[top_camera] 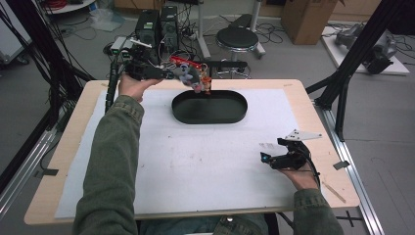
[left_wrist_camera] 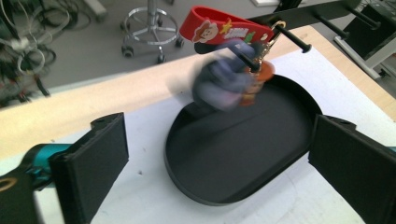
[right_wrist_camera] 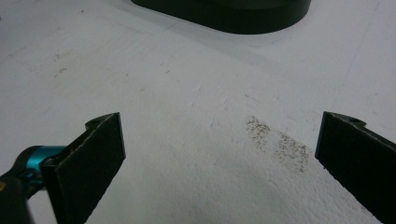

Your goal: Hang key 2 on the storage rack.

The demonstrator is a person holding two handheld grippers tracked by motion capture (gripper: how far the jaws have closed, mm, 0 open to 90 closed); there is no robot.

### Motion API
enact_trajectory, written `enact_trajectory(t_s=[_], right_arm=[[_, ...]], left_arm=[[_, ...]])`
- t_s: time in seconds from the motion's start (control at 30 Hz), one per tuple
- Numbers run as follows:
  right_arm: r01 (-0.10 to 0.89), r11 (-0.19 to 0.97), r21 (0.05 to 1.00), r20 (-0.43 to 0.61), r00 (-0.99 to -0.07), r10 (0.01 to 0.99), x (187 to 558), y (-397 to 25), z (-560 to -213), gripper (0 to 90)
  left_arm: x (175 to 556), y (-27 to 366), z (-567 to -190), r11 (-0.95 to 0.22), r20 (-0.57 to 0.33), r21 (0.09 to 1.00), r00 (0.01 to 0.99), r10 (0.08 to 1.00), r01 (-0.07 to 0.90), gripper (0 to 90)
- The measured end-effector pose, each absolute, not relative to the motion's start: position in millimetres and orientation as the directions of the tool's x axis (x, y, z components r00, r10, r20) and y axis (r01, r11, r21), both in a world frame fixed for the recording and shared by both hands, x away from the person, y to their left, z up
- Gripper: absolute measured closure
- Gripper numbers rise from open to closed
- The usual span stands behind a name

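High view: my left gripper [top_camera: 169,73], jaws wide and empty, faces the keychain [top_camera: 193,73] hanging from a rack peg at twelve o'clock over the black tray [top_camera: 209,117]; I judge unhooking comes next, right gripper [top_camera: 274,159] idle, open.

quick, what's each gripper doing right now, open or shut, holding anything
Left gripper: jaws wide open, holding nothing; a red rubber keychain with blurred charms is in the air above the black oval tray.
Right gripper: jaws wide open, empty, over the white table cover.
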State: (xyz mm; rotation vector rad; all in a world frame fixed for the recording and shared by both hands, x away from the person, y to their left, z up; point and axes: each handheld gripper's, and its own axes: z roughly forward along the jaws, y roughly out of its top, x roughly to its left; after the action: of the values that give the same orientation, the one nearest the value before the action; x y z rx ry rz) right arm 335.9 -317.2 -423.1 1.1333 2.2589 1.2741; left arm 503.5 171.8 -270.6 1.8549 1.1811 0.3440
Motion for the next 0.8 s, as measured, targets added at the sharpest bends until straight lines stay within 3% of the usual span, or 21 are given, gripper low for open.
enact_trajectory(t_s=[0.3,0.8], right_arm=[[0.483,0.289,0.827,0.109,-0.642,0.759,336.5,-316.4,-423.2,0.5],[0.486,0.284,0.826,0.117,-0.641,0.759,336.8,-315.1,-422.9,0.5]], left_arm=[[482.5,180.9,-274.1,-0.199,-0.162,0.84,0.583,0.796,0.505,1.7],[448.0,188.4,-283.7,-0.219,-0.126,0.855,0.599,0.791,0.47,1.7]])
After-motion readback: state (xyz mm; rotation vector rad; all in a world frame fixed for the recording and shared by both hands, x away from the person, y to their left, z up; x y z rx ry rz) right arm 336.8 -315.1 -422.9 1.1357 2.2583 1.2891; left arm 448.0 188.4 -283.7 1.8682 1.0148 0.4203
